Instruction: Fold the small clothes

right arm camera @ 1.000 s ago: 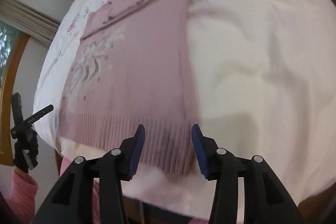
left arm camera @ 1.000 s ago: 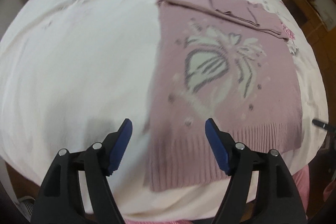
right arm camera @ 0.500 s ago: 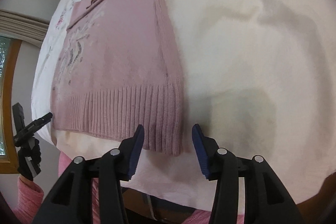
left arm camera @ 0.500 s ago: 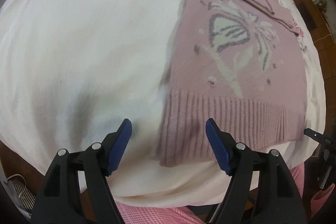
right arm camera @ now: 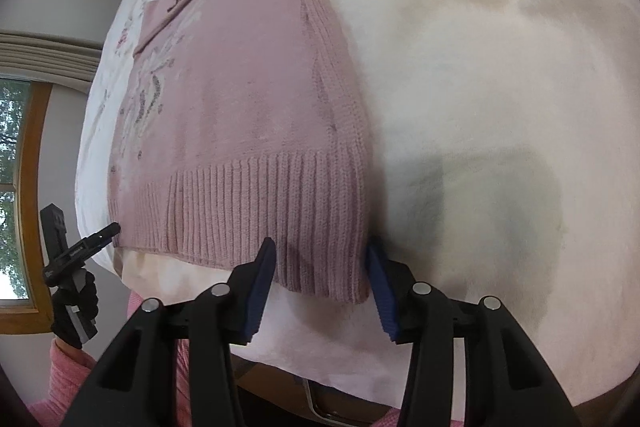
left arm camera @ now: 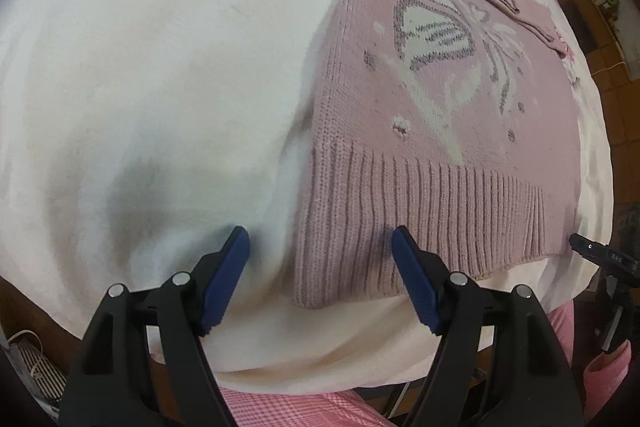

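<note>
No words, labels, brands or numbers can be read in either view; the sweater (left arm camera: 440, 99) carries only a knitted motif.

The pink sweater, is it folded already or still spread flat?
Mostly spread: the pink sweater lies flat, ribbed hem open; only its far top edge looks turned over.

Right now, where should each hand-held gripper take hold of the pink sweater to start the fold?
Grip the ribbed hem of the sweater at its two near corners, coming in from the near table edge. The hem lies flat with both corners free, and each open gripper already straddles one.
</note>
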Action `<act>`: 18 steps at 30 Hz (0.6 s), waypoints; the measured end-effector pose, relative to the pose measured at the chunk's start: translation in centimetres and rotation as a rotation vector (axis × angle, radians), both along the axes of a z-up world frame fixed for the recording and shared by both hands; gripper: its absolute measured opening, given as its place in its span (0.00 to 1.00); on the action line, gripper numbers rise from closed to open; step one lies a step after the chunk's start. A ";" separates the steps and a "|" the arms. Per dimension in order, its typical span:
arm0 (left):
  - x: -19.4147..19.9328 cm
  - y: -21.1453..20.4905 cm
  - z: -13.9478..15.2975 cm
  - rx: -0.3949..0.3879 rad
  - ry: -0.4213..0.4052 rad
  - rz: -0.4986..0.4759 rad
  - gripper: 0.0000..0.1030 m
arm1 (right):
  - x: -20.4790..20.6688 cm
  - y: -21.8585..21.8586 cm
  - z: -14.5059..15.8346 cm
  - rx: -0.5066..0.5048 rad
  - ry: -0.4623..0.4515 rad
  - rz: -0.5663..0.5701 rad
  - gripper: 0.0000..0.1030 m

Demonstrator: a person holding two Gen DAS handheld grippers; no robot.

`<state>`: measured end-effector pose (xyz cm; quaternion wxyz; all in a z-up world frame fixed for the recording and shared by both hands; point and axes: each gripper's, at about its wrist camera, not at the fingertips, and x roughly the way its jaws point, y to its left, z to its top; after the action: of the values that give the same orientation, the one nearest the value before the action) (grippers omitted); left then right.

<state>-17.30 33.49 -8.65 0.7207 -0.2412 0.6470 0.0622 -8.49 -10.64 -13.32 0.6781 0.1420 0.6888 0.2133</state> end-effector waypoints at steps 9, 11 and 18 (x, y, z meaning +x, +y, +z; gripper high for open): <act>0.8 -0.3 0.2 -0.045 -0.020 0.018 0.37 | 0.2 0.3 0.4 0.044 -0.005 0.015 0.24; 0.9 -0.6 0.2 -0.038 -0.016 0.014 0.37 | 0.2 0.5 0.1 0.036 0.001 0.022 0.26; 1.3 -1.6 3.1 -0.080 -0.078 -0.019 0.17 | 0.7 -0.2 1.5 0.097 -0.017 0.021 0.11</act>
<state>-15.98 31.92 -5.51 0.7358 -0.2658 0.6225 0.0202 -7.79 -10.79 -11.80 0.6740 0.1656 0.6733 0.2547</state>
